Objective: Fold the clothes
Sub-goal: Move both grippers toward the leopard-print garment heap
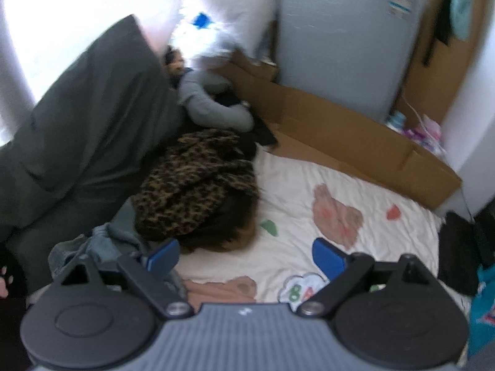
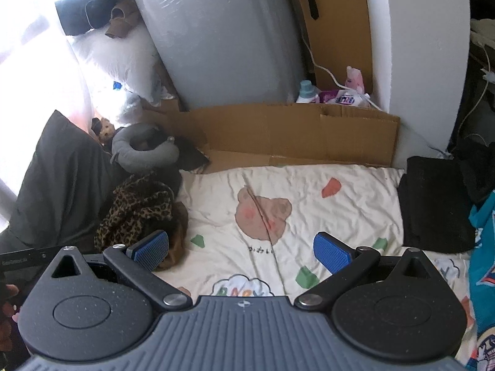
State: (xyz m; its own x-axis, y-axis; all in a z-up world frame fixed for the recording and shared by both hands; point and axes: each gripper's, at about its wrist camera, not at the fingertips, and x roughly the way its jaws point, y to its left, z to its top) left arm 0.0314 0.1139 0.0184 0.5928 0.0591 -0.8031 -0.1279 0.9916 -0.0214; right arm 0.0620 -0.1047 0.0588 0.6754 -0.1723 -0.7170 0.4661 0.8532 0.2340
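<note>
- Step in hand, by judgement: picking next garment off the pile at the bed's left side; nothing held yet.
- Task's things: crumpled leopard-print fabric garment (image 1: 198, 182) heaped on the cream cartoon-bear bedsheet (image 1: 365, 185), w/ a brown furry piece (image 1: 222, 235) under its near edge and a grey-blue denim piece (image 1: 92, 247) bunched just beside it, nearer the camera.
- Teal printed jersey (image 2: 482, 247) lies at the bed's right edge, next to a black folded cloth (image 2: 433, 204); well apart from the pile.
- Left gripper (image 1: 247, 255): blue pads spread wide, nothing between; left pad just over the brown furry edge, right pad over bare sheet.
- Right gripper (image 2: 241, 250): spread wide too, empty; hovers over sheet centre, left pad near the pile's fringe.
- Both angled steeply down toward the bed, side by side, roughly level w/ each other.
- To do well: take one garment only — leopard top layer sits tangled w/ the brown piece, so pinch a clear edge or corner, not the middle of the heap.
- Lift, carry to the bare sheet centre, spread flat before any fold.
- Keep right gripper ready for the opposite corner; two-point hold should stop bunching.
- Risk: dragging the lower layers along, or snagging the grey U-shaped neck pillow (image 1: 213, 105) behind the pile.
- Left view blurred; exact pad-to-cloth contact not certain.
</note>
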